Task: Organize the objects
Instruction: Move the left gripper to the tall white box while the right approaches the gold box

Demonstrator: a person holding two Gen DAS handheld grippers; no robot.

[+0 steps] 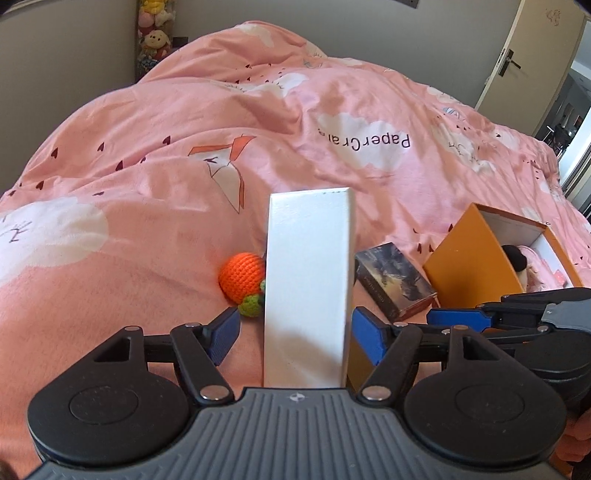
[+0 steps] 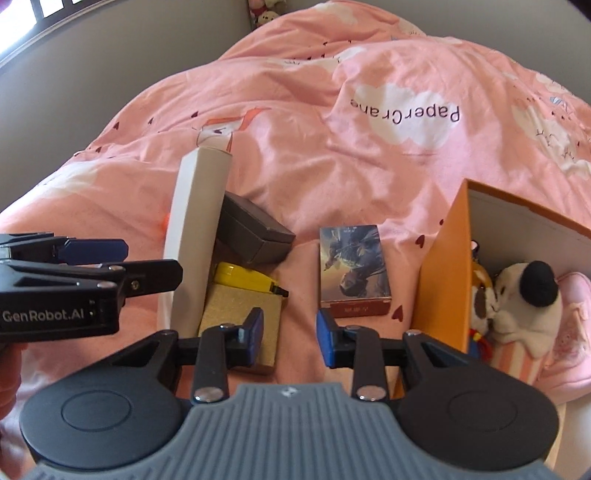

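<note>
A tall white box [image 1: 308, 288] stands upright on the pink duvet, between the jaws of my left gripper [image 1: 295, 321]. Those jaws are wide open, with a clear gap at the left pad. Behind the box lies an orange crocheted ball [image 1: 242, 277]. To the right of it lies a picture-printed card box [image 1: 393, 280] [image 2: 354, 269]. My right gripper [image 2: 290, 336] hovers over bare duvet, slightly open with nothing between its pads. A cork block [image 2: 240, 317], a yellow item [image 2: 243, 278] and a dark grey case [image 2: 255, 232] lie beside the white box [image 2: 195, 236].
An open orange storage box [image 2: 443, 273] [image 1: 465, 258] stands at the right, holding plush toys [image 2: 524, 306]. The pink duvet [image 2: 332, 177] rises in folds behind. Stuffed toys [image 1: 155, 33] sit by the far wall. A door [image 1: 524, 59] stands open at the far right.
</note>
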